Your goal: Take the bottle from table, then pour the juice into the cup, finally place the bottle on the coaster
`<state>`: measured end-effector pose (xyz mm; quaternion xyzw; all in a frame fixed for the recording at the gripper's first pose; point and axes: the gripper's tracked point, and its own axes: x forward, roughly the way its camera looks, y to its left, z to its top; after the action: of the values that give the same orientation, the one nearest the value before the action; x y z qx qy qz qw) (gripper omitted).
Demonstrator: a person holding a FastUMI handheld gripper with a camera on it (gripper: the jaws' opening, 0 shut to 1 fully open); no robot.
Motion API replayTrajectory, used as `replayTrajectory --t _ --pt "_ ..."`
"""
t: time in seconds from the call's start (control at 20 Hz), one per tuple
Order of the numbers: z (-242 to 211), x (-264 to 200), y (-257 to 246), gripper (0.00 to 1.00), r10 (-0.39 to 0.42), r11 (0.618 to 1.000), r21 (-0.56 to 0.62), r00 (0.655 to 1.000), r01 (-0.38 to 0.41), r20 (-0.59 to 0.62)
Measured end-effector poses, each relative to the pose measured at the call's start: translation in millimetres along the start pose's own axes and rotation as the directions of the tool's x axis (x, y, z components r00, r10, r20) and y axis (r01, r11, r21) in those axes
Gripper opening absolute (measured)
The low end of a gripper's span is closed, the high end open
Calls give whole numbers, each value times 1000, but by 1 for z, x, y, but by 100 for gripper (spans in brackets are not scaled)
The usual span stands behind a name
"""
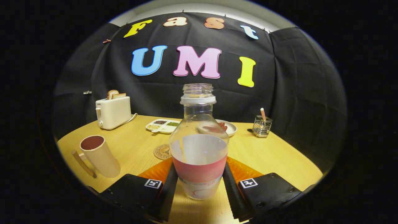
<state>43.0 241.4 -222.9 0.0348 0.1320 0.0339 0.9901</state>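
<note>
We have the bottle upright on the surface, between our fingers, which flank its labelled lower body; contact unclear. Clear plastic, uncapped, seemingly near-empty: light, slick, squashable, so we grip low on the label. Cup sits left, tilted; coaster just beyond the bottle.

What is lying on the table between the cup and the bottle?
Bare tabletop only, in the gripper view, separates cup from bottle; the coaster sits farther back.
</note>
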Motion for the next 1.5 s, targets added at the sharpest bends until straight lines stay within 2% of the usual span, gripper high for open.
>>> replayTrajectory --t 0.15,0.25,0.45,0.75,1.05,1.5 --pt "25 -6 5 75 14 996 -89 1000 -15 -10" --pt "42 -10 6 74 -2 982 -191 1000 -1 -13" --pt "67 -15 7 73 -58 905 -422 998 48 -10" --pt "94 -17 32 73 -83 808 -585 997 65 -3" --pt "88 -17 59 72 -80 645 -761 997 69 22" --pt "71 -5 83 72 -53 460 -887 998 41 18"
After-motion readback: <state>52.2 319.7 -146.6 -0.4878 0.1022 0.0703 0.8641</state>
